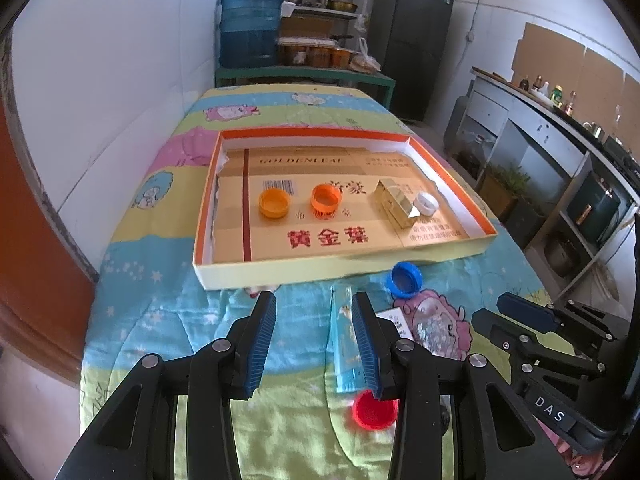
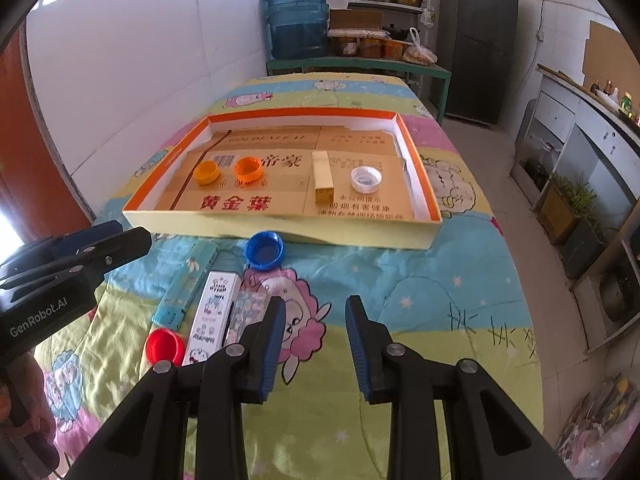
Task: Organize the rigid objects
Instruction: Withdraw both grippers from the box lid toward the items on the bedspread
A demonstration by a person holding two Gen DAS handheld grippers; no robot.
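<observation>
Caps and little boxes go into the tray point(image 2: 420, 188), and some are not in yet. Four things already sit inside it: a yellow cap point(image 2: 206, 171) and an orange cap point(image 2: 248, 169) toward its left side, a gold box point(image 2: 323, 178) and a white cap point(image 2: 366, 179) toward its right.

Outside, on the blanket point(image 2: 440, 280) by the tray's near wall, lies the blue cap point(image 2: 264, 250). Closer to you lie a teal box point(image 2: 186, 284), a white box point(image 2: 212, 316), a shiny packet point(image 2: 246, 312) and the red cap point(image 2: 164, 345).

Your left claw point(image 1: 314, 344) is partly open and holds nothing. The teal box lies just under its right finger, not between the two. Your right claw point(image 2: 316, 344) is partly open and empty too, over bare blanket.

I think the next pick is one of these near things. Choose just one. Slide your claw sideways until that thing sits in the middle of the gap. Go down slowly, one finger on each side. The caps are round and could roll away, so squeeze gently across the rim. Lift it over the tray's wall, then set it on a bare spot.
</observation>
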